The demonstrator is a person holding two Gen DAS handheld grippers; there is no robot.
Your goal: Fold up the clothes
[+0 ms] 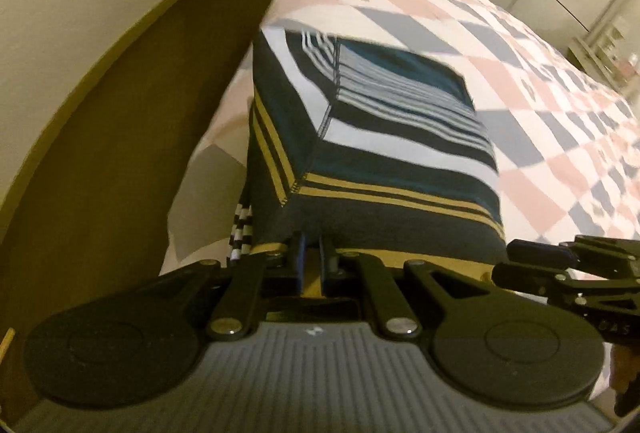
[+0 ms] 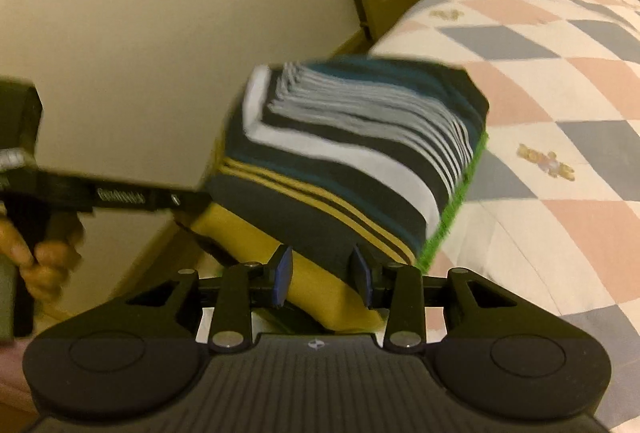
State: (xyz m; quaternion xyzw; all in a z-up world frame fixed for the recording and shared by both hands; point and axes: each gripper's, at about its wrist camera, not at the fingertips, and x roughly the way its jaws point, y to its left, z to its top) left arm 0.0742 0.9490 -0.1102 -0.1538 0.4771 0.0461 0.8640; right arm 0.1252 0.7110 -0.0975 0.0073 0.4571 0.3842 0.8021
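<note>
Both tongs gripped the folded striped shirt [image 1: 372, 137]: left tongs [image 1: 313, 253] and right tongs [image 2: 322, 273], mid-frame over the bed [image 1: 540, 81].

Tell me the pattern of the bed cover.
Pink, grey-blue and white diamonds on the bed cover, clearest in the left wrist view.

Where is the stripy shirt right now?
The folded striped shirt is at the checkered bedspread's near left edge, its near hem pinched by the left gripper and right gripper.
</note>
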